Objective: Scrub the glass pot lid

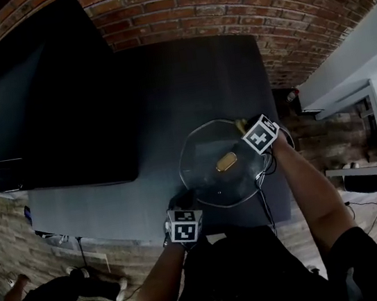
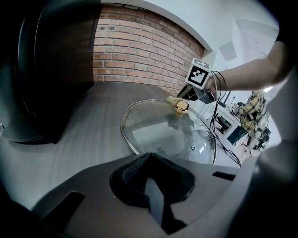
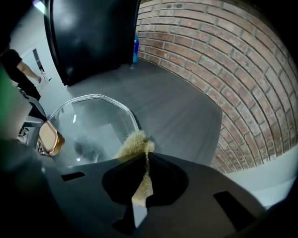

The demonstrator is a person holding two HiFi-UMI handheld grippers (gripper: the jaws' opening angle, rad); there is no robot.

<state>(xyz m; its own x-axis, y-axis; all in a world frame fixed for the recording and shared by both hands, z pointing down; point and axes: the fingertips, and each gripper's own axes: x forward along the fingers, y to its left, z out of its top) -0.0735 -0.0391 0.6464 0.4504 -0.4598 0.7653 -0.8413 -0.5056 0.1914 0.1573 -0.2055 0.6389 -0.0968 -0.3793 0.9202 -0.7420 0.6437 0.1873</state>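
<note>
**Q:** Left of the figure: what bounds the work?
**A:** A large black object (image 1: 47, 97) stands on the table (image 1: 165, 86), well apart from the lid. Bare table lies between them.

**Q:** And the left tongs?
**A:** The left tongs (image 2: 149, 157) are drawn together at the near rim of the glass pot lid (image 1: 206, 172), apparently pinching it to steady it. The lid lies by the table's near right corner, with its gold knob (image 1: 226, 162) uppermost.

**Q:** The right tongs?
**A:** The right tongs (image 3: 143, 155) are clamped on a yellowish scouring pad (image 3: 134, 143). Its free tuft meets the lid's far rim.

**Q:** How is this step best done?
**A:** Probably with the pad pressed flat to the glass. Short strokes would run inward from the rim and around the knob, while the left hold resists any skidding.

**Q:** Where is there room to move?
**A:** The table's near and right edges run close to the rim. Strokes are safer aimed leftward and away, over bare table.
</note>
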